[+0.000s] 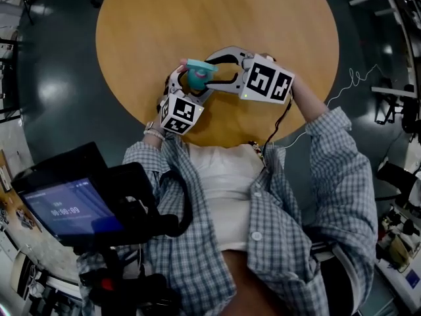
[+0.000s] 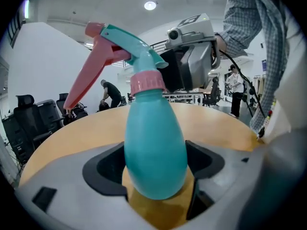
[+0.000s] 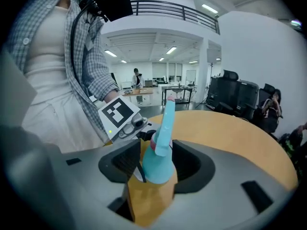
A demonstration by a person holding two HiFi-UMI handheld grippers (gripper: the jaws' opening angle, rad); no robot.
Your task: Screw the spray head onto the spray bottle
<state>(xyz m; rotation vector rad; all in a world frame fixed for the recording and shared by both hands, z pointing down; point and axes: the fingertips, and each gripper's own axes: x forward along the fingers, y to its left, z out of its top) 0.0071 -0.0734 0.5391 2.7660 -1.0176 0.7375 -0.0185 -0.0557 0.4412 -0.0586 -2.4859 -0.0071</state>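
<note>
A: Status on the spray bottle (image 2: 154,128)?
B: Upright over the round wooden table (image 1: 164,18), roughly 7 o'clock off the table's centre in the head view, on the person's side. Can't tell if its base touches the wood or hangs just above it.
A: Who has it?
B: Left gripper (image 2: 156,163). It comes in from 6 o'clock of the bottle. Both pads pinch the fat lower belly, one each side.
A: Right gripper (image 3: 157,164)?
B: It comes in from 3 o'clock, up at neck level. Jaws are spread either side of the bottle's shoulder, with a slim gap on at least one side. Not clamping anything.
A: Spray head (image 2: 120,47)?
B: On the bottle. Pink collar (image 2: 147,83) sits square on the neck, no tilt, no thread showing under it. In the left gripper view the pink trigger (image 2: 88,66) hangs toward 8 o'clock and the nozzle end points to 10.
A: Which step?
B: My read: between twists, or just past the last one. Right jaws are loose around the neck, so it's a re-grip or a finish. Tightness isn't visible.
A: Next move?
B: If it isn't tight, right jaws close on the collar, not the trigger, then roll clockwise seen from above while the left stops the belly spinning. It's smooth round plastic, so slip is the risk.
A: Anything inside?
B: Opaque teal wall. No liquid level readable, contents unknown.
</note>
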